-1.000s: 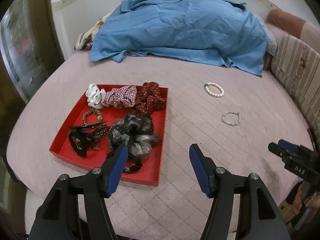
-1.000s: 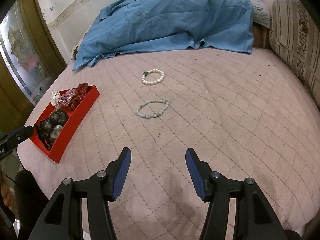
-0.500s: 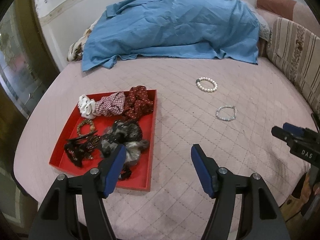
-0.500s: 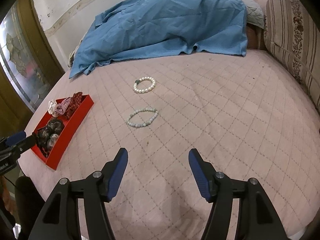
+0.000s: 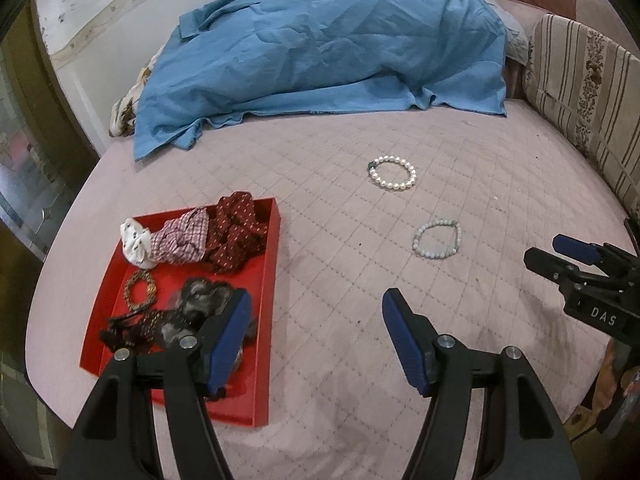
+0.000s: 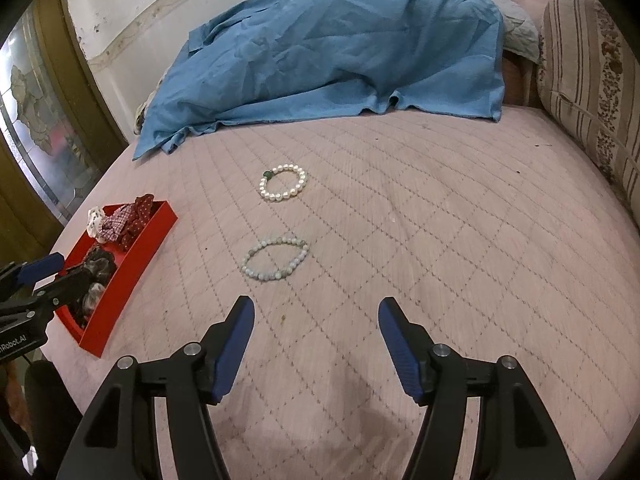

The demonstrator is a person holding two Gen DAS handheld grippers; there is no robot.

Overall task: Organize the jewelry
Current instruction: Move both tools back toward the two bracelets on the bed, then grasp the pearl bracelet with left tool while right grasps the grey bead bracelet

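Landmark: red tray (image 5: 269,312), sitting on the pink quilted bed cover (image 5: 344,360) near its left edge.

Inside the tray, far end: white scrunchie (image 5: 136,242), checked scrunchie (image 5: 182,238), dark red dotted scrunchie (image 5: 236,232), side by side and touching. Nearer in the tray: gold beaded ring (image 5: 139,289), a dark hair clip (image 5: 128,330), a grey-black scrunchie (image 5: 200,300), partly hidden behind the left finger.

Left gripper (image 5: 316,340): fingers spread wide, nothing between them. Left blue pad (image 5: 230,336) overlaps the tray's near right part in view; right pad over bare cover just right of the tray.

Right of the tray, well apart from it: white pearl bracelet (image 5: 393,173), farther back, flat on the cover. Pale green bead bracelet (image 5: 437,239) lies nearer, also flat, apart from the pearl one. Both lie beyond the left fingertips, to the right of that gap.

Right gripper (image 6: 316,340): fingers spread wide, empty. In the right wrist view the pale green bracelet (image 6: 275,259) lies just ahead of the left blue pad (image 6: 234,342), untouched; the pearl bracelet (image 6: 283,182) further on; the tray (image 6: 132,264) far left.

Behind everything: blue sheet (image 5: 320,48) heaped at the far side; striped cushion (image 5: 584,92) far right of the tray
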